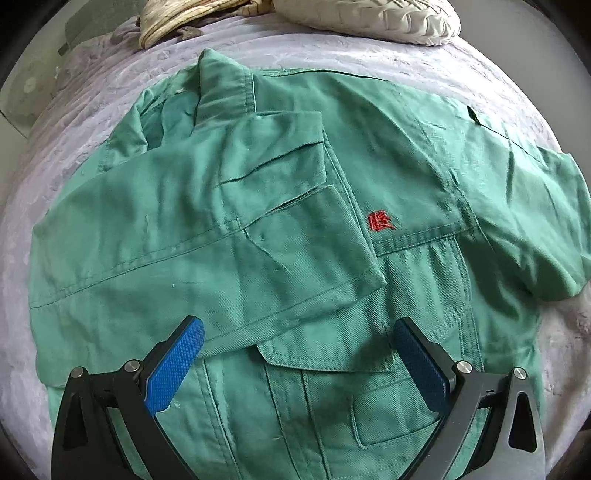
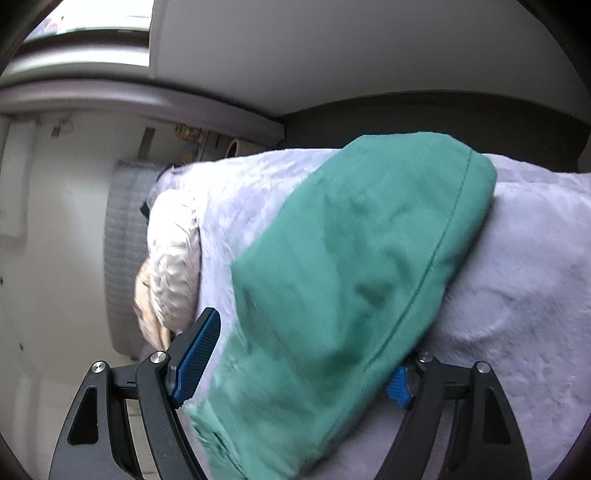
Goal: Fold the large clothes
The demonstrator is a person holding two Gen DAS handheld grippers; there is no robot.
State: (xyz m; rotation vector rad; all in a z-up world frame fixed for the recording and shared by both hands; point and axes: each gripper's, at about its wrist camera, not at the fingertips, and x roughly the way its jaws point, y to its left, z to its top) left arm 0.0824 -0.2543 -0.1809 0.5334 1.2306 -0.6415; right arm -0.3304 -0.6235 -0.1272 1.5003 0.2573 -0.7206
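A green work jacket [image 1: 295,229] lies spread on the bed, front up, with a red embroidered mark [image 1: 380,221] on its chest. One sleeve [image 1: 229,229] is folded across the front. My left gripper [image 1: 297,325] hangs open over the lower front, nothing between its blue pads [image 1: 177,365]. In the right wrist view a green part of the jacket [image 2: 351,258] lies on the blanket between the wide jaws of my right gripper [image 2: 310,332]. Its left pad [image 2: 199,354] stands clear of the cloth. The right fingertip is hidden behind the fabric.
A lavender blanket [image 1: 92,92] covers the bed. A cream pillow [image 1: 369,18] and a striped folded cloth [image 1: 177,22] lie at the head end. Seen from the right wrist are the pillow [image 2: 173,266], the grey quilted mattress side [image 2: 125,258] and a white wall [image 2: 55,221].
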